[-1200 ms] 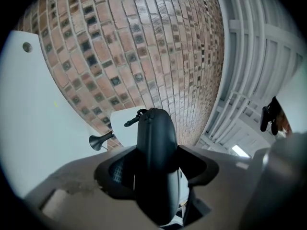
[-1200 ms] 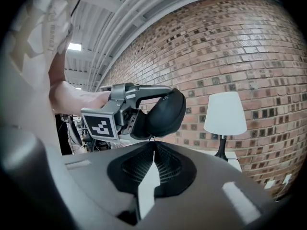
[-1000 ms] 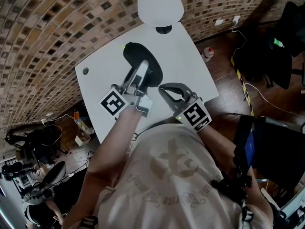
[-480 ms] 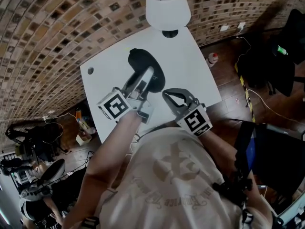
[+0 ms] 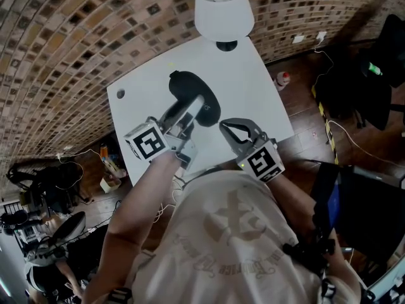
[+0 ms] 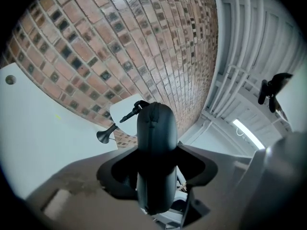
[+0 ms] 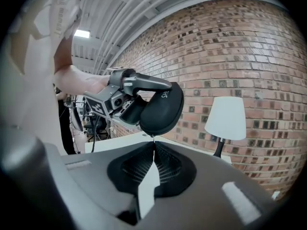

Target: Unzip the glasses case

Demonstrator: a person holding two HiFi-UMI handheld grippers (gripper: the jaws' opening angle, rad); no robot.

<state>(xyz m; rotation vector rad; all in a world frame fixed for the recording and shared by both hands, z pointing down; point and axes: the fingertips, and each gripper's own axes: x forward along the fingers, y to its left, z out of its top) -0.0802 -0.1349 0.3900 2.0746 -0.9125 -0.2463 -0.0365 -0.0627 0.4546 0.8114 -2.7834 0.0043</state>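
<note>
Looking down, we see a brick wall (image 5: 69, 37) running along the far edge of a white table (image 5: 259, 100), which fills the middle of the head view. A white-shaded lamp (image 5: 224, 8) on a dark foot stands at the table's far right corner, close against the bricks. The glasses case (image 5: 186, 86), a black oval shell, hangs over the middle of the table and is lifted clear of the top, as the right gripper view shows from the side. Our left gripper (image 5: 193, 105) reaches in from the near left edge and clamps the case across its width; its jaws have just been closing a little, and they stand wide with the case filling the space between them, one long end of the shell pointing away from the camera in the left gripper view. Our right gripper (image 5: 226, 128) comes in from the near right edge with its jaws pressed flat together. Their tips sit just under the lower end of the case, where a small zipper pull (image 7: 152, 136) hangs down to meet them; we cannot tell whether the pull is pinched. A small round hole (image 5: 120, 94) marks the far left corner of the table.
</note>
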